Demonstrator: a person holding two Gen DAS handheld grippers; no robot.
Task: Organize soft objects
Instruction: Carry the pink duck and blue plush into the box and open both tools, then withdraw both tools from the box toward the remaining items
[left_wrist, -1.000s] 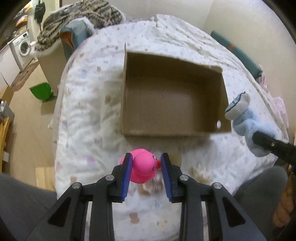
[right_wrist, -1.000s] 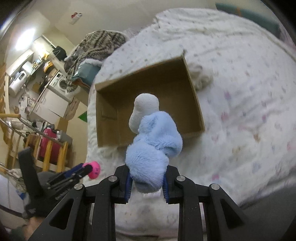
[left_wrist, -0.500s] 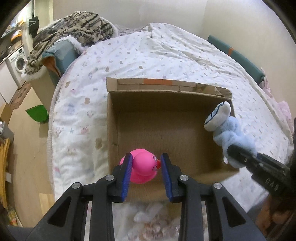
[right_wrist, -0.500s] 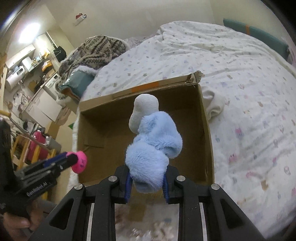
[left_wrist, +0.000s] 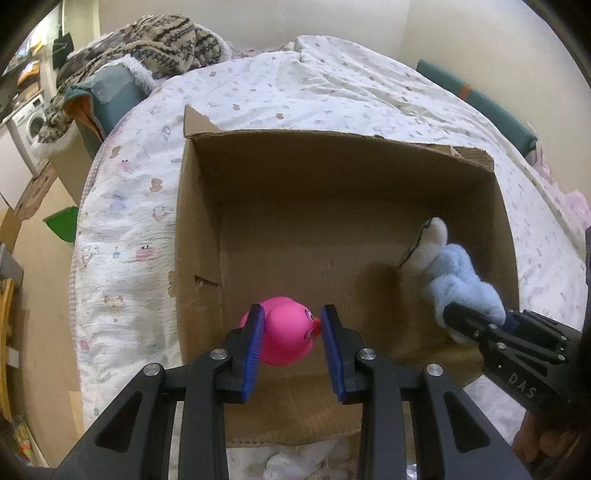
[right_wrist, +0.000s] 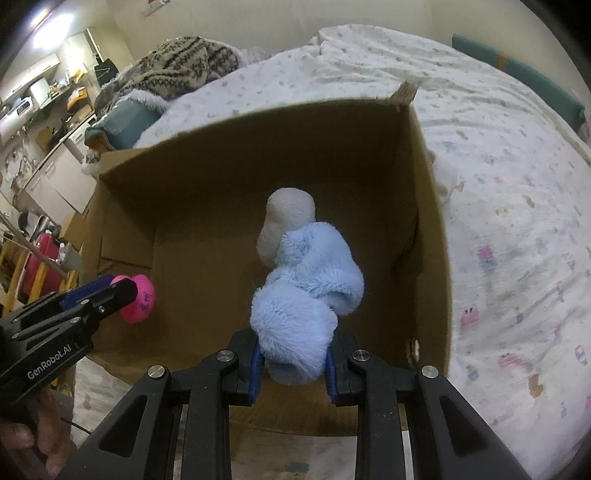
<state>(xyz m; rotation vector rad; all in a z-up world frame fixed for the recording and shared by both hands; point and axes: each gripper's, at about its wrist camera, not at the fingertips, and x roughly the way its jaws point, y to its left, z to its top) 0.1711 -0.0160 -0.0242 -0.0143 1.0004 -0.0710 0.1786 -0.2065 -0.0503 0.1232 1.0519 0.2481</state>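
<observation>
Left wrist view: a round pink rubber duck toy (left_wrist: 290, 334) is clamped between the blue pads of the left gripper (left_wrist: 290, 345), held above the near left part of an open brown cardboard box (left_wrist: 195, 229). Right of it, a fluffy light-blue and white plush toy (right_wrist: 303, 280) is gripped at its base by the right gripper (right_wrist: 293, 356), reaching forward over the box floor. Beyond, the box is seen resting on a white patterned bedspread (left_wrist: 332, 88).

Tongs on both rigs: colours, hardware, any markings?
Left tongs and right tongs: matte black angular bodies with triangular cutouts, silver screw heads, blue ribbed pads. Side text reads "GenRobot.AI" on the left, "DAS" on the right. Bare hands; no cables or sleeves discernible.
</observation>
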